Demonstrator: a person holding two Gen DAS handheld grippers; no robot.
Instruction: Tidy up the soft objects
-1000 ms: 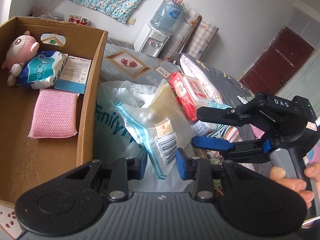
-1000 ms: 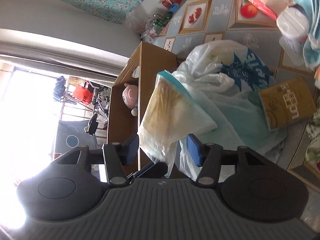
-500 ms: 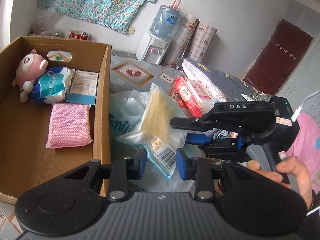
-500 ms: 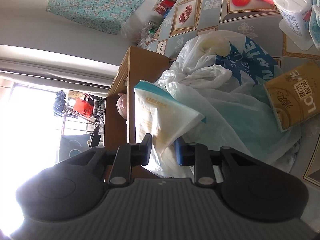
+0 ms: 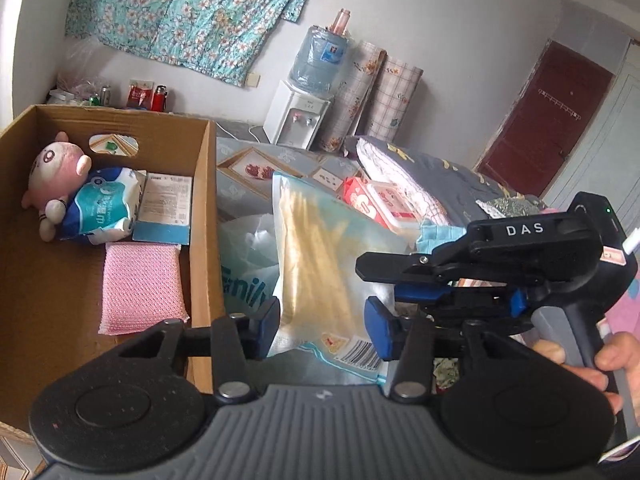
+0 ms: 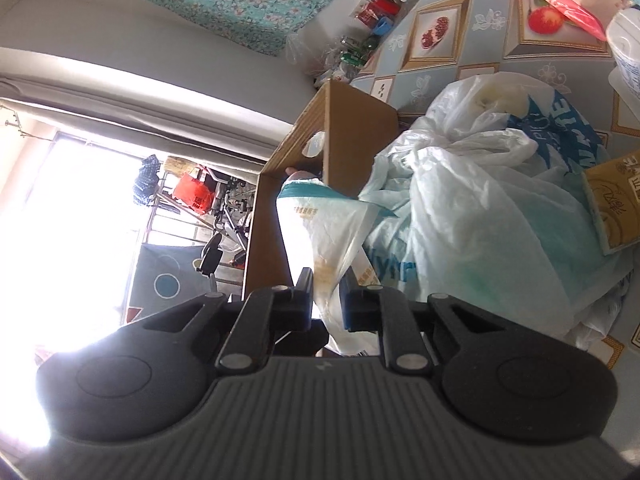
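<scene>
Two grippers meet on one thing here: a clear, flat plastic pouch of pale yellow strands with a teal edge and a barcode label (image 5: 320,264). It hangs upright in the air just beside the open brown cardboard box (image 5: 200,216), above the crumpled white and teal plastic shopping bag (image 6: 480,184).

Our right gripper (image 6: 326,296) has its jaws clamped narrow on the pouch's lower part, the film bunching between the blue pads. Our left gripper (image 5: 322,322) has its jaws opening; the pouch's bottom corner sits between them, but the blue pads (image 5: 269,320) stand off the film on both sides, so we judge it is letting go and the right one carries the load.

We expect the pouch to be light, and it sags and creases around the right pads. The film looks smooth and likely slippery, so a pinch on loose film alone could creep. We would rather hold where the contents back the plastic, or on the sealed teal edge, which should be stiffer. Gripped low as it is, the tall upper part may flop over as we swing it.

Inside the box lie a pink plush toy (image 5: 56,168), a blue and white soft tissue pack (image 5: 104,208), a flat blue-edged carton (image 5: 164,208) and a pink knitted sponge pad (image 5: 140,284). The bare cardboard floor beside them looks like room for the pouch laid flat.
</scene>
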